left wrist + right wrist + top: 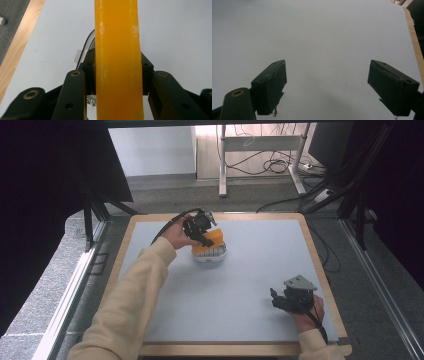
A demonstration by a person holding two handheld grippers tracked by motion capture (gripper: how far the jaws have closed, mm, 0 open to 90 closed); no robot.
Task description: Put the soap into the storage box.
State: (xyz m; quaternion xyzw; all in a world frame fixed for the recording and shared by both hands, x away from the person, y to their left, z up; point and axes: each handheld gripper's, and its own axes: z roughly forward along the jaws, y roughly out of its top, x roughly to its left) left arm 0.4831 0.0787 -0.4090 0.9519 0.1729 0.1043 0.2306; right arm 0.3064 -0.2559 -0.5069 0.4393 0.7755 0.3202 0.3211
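The left gripper [117, 72] is clamped on an orange block [117, 62] directly above a white bowl [210, 256], while the right gripper [327, 87] (resting apart) stands wide.

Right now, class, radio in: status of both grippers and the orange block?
Left gripper shut on orange block, over white bowl. Right gripper open, nothing between the jaws. Nothing in the way.
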